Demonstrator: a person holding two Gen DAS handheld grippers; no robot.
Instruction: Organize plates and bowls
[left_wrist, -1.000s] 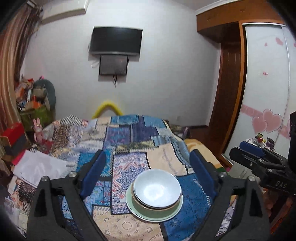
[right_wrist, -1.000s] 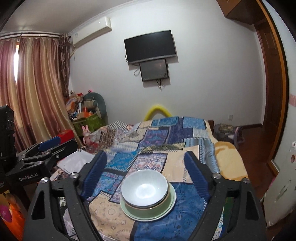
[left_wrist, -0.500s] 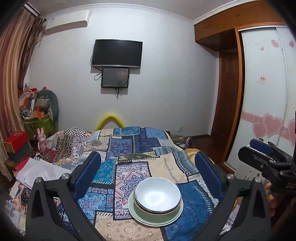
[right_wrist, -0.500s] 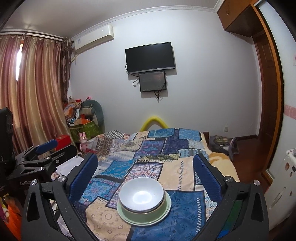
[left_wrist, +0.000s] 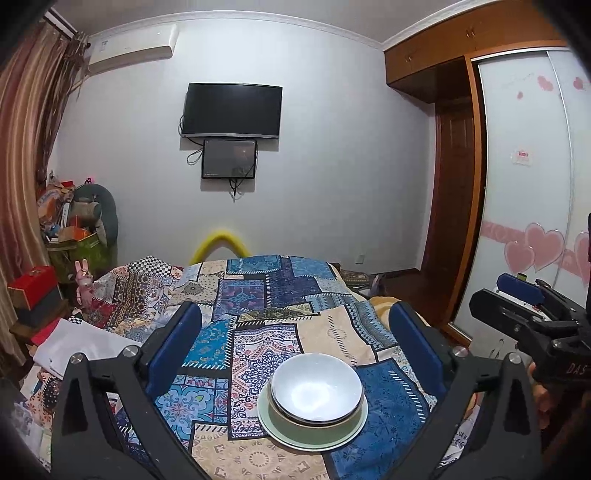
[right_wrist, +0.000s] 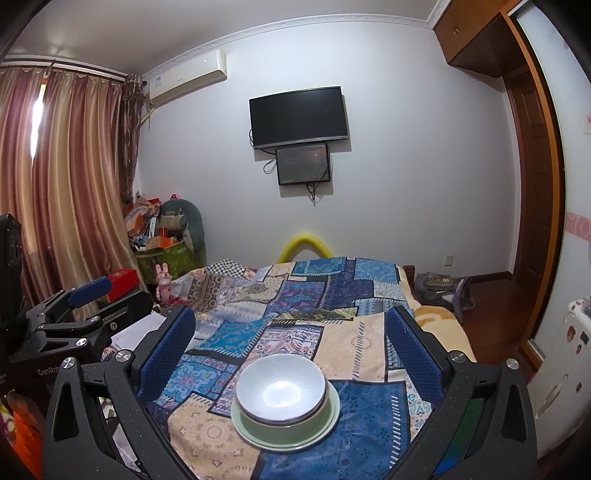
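Observation:
A white bowl sits nested in a green bowl, and both stand on a pale green plate on the patchwork bedspread. My left gripper hovers above and short of the stack, wide open, with nothing between its blue pads. My right gripper hangs the same way, open and empty. Each gripper shows in the other's view: the right one at the right edge, the left one at the left edge.
The patchwork bedspread covers a bed that runs toward the far wall. A cluttered pile of bags and boxes and a red box stand to the left. A wardrobe with heart stickers lines the right side.
Both grippers' jaws have spread a little wider. Both views have tilted upward, so the bowl stack sits lower in the frames and more wall and ceiling show.

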